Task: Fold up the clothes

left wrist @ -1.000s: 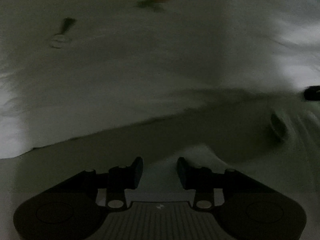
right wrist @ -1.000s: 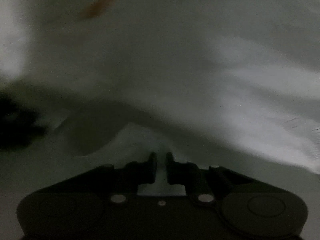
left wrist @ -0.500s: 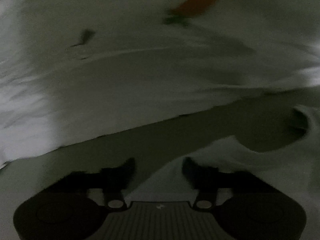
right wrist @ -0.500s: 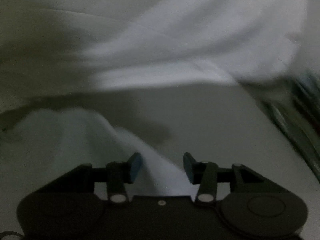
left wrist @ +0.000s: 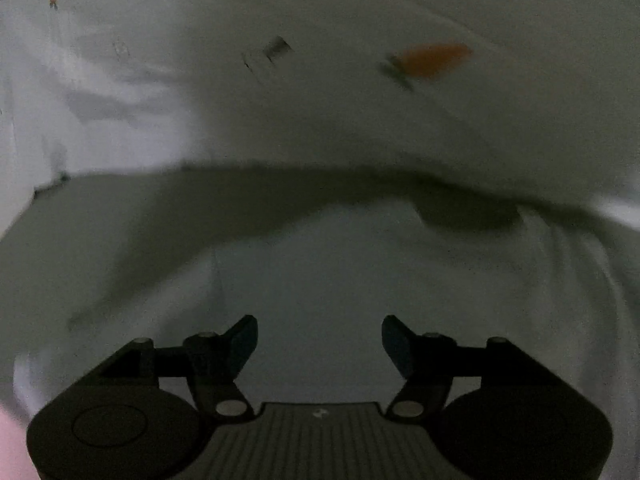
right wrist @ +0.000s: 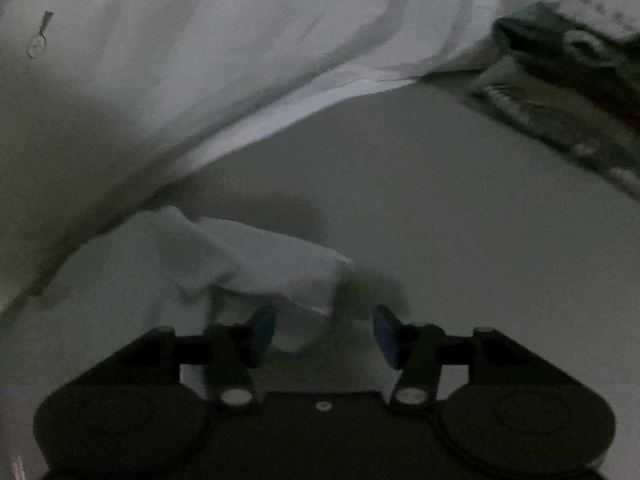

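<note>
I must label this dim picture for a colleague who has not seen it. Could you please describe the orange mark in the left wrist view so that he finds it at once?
Start from the large white cloth that fills the upper half of the left wrist view. On its upper right part lies a small elongated orange mark with a dark smudge at its left end. It is the largest bright colour there; the mark left of it is grey.

Both wrist cams sit right behind their tools, angled down and close over the tabletop: the left looks across pale blue cloth at a white sheet, the right shares that cloth and sheet from farther right.
</note>
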A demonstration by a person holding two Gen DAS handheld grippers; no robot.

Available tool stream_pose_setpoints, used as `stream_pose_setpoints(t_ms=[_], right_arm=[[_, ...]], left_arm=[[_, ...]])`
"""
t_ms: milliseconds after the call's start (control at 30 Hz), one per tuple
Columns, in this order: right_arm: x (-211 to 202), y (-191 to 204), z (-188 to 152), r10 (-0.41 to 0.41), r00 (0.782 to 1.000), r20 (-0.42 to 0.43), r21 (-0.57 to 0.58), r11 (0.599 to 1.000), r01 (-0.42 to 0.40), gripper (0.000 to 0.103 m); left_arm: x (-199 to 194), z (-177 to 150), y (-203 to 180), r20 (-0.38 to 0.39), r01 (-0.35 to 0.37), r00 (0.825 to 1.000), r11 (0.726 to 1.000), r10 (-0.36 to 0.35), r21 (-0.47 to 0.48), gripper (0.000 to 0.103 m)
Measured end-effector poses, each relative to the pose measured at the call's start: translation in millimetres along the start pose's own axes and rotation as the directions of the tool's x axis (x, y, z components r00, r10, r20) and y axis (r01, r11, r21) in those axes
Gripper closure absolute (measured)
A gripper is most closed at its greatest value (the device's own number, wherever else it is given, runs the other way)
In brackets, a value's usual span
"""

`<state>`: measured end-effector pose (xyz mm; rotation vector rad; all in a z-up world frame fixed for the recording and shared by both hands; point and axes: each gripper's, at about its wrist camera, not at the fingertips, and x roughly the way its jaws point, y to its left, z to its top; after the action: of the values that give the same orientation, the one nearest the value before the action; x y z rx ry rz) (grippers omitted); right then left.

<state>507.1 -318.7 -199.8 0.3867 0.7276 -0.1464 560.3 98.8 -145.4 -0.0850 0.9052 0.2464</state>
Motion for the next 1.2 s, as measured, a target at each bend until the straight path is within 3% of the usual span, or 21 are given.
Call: stream_pose_setpoints(t_ms=[33,67,133,233,300,400,467,533,567,633,733,833,1033,1200], right_arm=[[7,1,3,0.018,1.0,0.001,-0.001,1.0,-0.018,0.06],[14,4,9,0.036,0.999,-0.005,-0.008,0.999,-0.036,0.097],[6,19,19,0.072,0.997,0.02,-0.04,0.997,-0.071,0.1],[-41,47,33,0.153,0.98,0.127,-0.125,0.983,-0.138,0.101],[-69,64,23,0.216,0.968,0.132,-0.191,0.963,-0.189,0.101],[-80,89,-20,0.29,0.956,-0.034,-0.29,0.913,-0.287,0.099],[-76,102,-56,0.255,0.953,-0.163,-0.379,0.876,-0.299,0.096],[-81,104,-80,0.21,0.958,-0.193,-0.411,0.87,-0.273,0.09],[-85,97,-82,0.22,0.957,-0.19,-0.367,0.888,-0.277,0.074],[-92,78,-78,0.246,0.956,-0.161,-0.239,0.93,-0.279,0.06],[-91,52,-64,0.223,0.97,-0.093,-0.11,0.966,-0.233,0.062],[-79,38,-48,0.179,0.983,-0.044,-0.086,0.98,-0.182,0.07],[-39,36,-38,0.187,0.978,-0.095,-0.013,0.982,-0.189,0.071],[-11,40,-41,0.173,0.979,-0.106,0.033,0.985,-0.171,0.062]], left_arm=[[-3,-13,-8,-0.025,0.015,1.0,1.0,-0.015,0.005,0.032],[-12,-26,-13,-0.053,0.027,0.998,0.999,-0.026,0.017,0.032],[-30,-53,-16,-0.092,0.024,0.996,0.999,-0.021,0.029,0.032],[-43,-80,-24,-0.14,0.046,0.989,0.998,-0.04,0.037,0.032],[-48,-94,-28,-0.159,0.035,0.987,0.995,-0.02,0.093,0.032],[-46,-107,-33,-0.17,0.009,0.985,0.985,0.021,0.171,0.027],[-45,-114,-35,-0.181,-0.004,0.983,0.978,0.042,0.207,0.024],[-43,-115,-35,-0.161,-0.019,0.985,0.975,0.055,0.221,0.019],[-42,-115,-35,-0.157,-0.02,0.986,0.973,0.057,0.229,0.017],[-40,-115,-36,-0.155,-0.025,0.986,0.971,0.063,0.238,0.011],[-35,-112,-28,-0.18,-0.023,0.982,0.982,0.057,0.186,0.002],[-28,-108,-19,-0.219,0.007,0.976,0.995,0.015,0.099,0.0],[-28,-111,-8,-0.211,0.047,0.977,0.997,-0.032,0.067,0.0],[-31,-114,-3,-0.2,0.054,0.979,0.996,-0.039,0.07,0.0]])
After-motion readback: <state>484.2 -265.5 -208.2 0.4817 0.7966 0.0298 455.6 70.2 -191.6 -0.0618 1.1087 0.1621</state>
